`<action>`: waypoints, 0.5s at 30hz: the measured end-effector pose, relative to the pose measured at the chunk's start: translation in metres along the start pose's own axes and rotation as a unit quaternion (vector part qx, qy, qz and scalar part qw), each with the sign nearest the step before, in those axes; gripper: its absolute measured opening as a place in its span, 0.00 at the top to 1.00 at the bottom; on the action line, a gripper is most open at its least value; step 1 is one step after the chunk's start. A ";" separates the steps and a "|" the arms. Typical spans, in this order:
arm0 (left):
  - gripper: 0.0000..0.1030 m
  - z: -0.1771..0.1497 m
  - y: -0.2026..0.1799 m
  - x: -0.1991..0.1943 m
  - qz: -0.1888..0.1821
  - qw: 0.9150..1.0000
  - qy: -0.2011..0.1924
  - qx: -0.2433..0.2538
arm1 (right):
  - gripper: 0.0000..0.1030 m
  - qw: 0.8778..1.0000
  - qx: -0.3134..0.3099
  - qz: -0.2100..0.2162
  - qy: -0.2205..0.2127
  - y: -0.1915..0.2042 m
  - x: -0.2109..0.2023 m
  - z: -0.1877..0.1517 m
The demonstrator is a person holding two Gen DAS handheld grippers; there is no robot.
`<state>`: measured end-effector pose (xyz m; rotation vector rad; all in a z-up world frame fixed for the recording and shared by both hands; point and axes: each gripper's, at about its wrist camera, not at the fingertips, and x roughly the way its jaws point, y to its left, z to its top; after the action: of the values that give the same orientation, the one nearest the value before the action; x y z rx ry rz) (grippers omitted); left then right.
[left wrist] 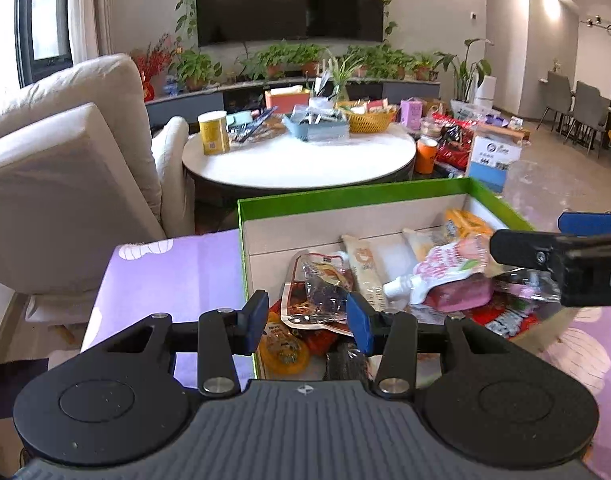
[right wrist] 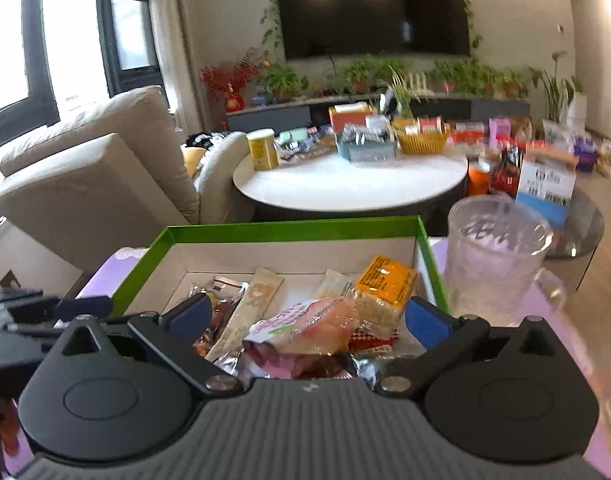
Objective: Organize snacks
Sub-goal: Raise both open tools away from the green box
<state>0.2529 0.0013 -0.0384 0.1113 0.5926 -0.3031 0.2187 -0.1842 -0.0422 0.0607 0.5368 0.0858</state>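
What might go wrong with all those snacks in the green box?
The clear glass mug stands right beside the green-rimmed cardboard box, close to the right gripper; a sideways swing might knock it over. The pink spouted pouch lies atop the snack heap and might slide off.

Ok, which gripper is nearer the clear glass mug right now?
Right. The right gripper hovers over the green box, with the glass mug just beyond its right finger. The left gripper straddles the box's left wall, farther off.
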 end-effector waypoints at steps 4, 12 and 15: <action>0.60 -0.004 0.003 -0.031 0.001 1.000 -0.017 0.002 | 0.50 1.000 -0.021 -0.005 -0.022 0.001 -0.028 -0.005; 0.60 -0.012 0.012 -0.097 0.005 0.999 -0.052 0.012 | 0.50 1.000 -0.014 -0.008 -0.020 -0.007 -0.077 -0.039; 0.61 -0.006 0.012 -0.114 0.016 0.997 -0.073 0.011 | 0.50 1.000 0.016 -0.001 -0.003 -0.015 -0.086 -0.054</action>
<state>0.1635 0.0428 0.0213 0.1193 0.4429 -0.2851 0.1187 -0.2060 -0.0460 0.0907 0.5332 0.0750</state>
